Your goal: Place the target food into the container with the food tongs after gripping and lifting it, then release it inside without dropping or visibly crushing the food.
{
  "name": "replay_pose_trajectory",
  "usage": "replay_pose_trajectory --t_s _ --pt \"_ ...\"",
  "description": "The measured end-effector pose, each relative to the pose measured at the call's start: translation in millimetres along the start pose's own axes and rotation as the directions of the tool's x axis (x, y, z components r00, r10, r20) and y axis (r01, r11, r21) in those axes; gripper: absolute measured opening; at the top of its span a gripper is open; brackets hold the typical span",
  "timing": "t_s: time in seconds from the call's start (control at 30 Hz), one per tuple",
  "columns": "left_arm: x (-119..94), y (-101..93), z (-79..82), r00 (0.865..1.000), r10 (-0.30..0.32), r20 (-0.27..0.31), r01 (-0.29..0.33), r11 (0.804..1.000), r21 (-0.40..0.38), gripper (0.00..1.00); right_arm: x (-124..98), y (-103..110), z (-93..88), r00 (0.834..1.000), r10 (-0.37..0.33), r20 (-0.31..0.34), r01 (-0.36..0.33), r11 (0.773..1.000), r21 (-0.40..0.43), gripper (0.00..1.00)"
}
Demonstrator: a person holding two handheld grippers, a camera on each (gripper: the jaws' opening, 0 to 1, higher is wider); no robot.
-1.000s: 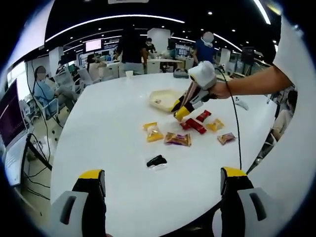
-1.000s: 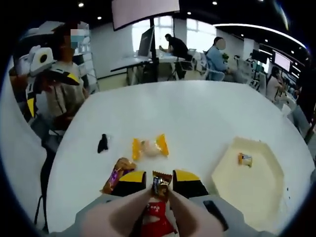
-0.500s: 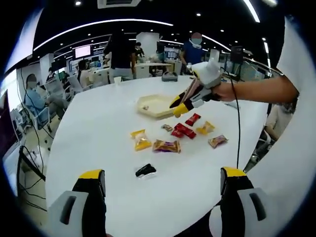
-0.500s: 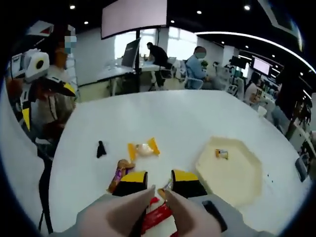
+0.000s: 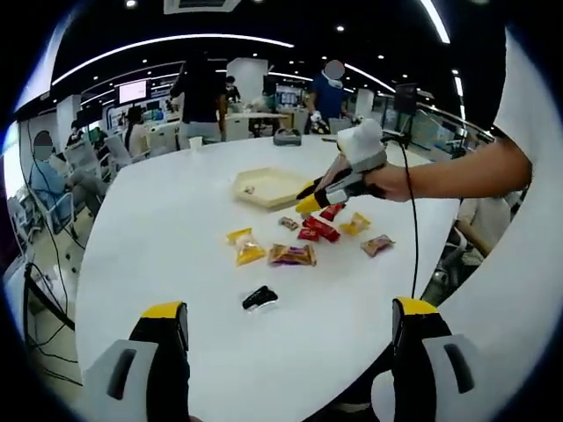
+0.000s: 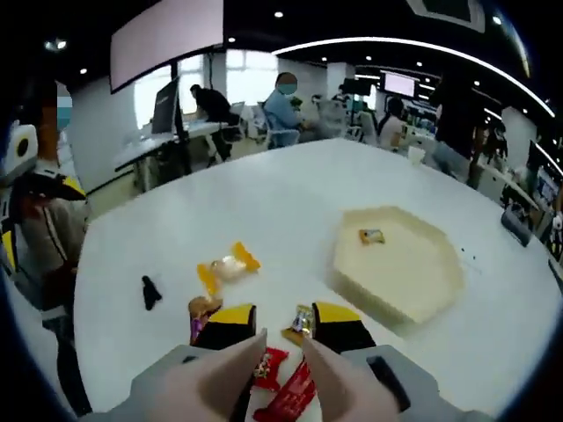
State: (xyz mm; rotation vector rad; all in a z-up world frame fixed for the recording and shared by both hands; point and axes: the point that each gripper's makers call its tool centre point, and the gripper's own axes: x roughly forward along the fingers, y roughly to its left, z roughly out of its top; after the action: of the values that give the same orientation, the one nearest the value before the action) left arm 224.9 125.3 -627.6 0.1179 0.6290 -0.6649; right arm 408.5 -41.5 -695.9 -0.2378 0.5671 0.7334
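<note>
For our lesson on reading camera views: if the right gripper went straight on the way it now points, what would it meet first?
Probably the small wrapped candy just beyond the right gripper, then bare white table. The cream tray lies off to the side. Depth is uncertain.

An open-plan office. A large white round-edged table [image 5: 176, 264] stands in front; beyond it, rows of desks [image 6: 163, 149] with monitors [image 6: 164, 95] and rolling chairs [image 5: 66, 211], where people [image 6: 281, 101] sit working or stand. A big wall screen [image 6: 163, 40] hangs high, and curved strip lights [image 5: 176, 42] cross a dark ceiling.
</note>
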Motion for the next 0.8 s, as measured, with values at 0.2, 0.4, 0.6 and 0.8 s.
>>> replay_pose_trajectory --t_s 0.2,0.4,0.6,0.8 --pt "-9.7 8.0 -6.7 1.000 0.000 -0.031 0.000 1.000 0.001 0.97 21.7 -14.5 -3.0 0.982 -0.187 0.013 0.186 0.982 0.023 0.25" --pt "-15.5 18.2 -9.7 0.999 0.003 -0.052 -0.003 1.000 0.003 0.97 29.1 -22.5 -15.1 0.967 -0.255 -0.011 0.255 0.967 0.018 0.26" --pt "-17.8 28.4 -6.9 0.999 0.014 -0.052 -0.014 1.000 0.006 0.97 34.6 -24.4 -14.8 0.971 -0.239 -0.004 0.239 0.971 0.027 0.25" --pt "-17.4 31.3 -4.9 0.998 0.012 -0.054 -0.011 1.000 0.016 0.97 34.1 -21.4 -14.9 0.980 -0.200 -0.011 0.200 0.976 0.092 0.18"
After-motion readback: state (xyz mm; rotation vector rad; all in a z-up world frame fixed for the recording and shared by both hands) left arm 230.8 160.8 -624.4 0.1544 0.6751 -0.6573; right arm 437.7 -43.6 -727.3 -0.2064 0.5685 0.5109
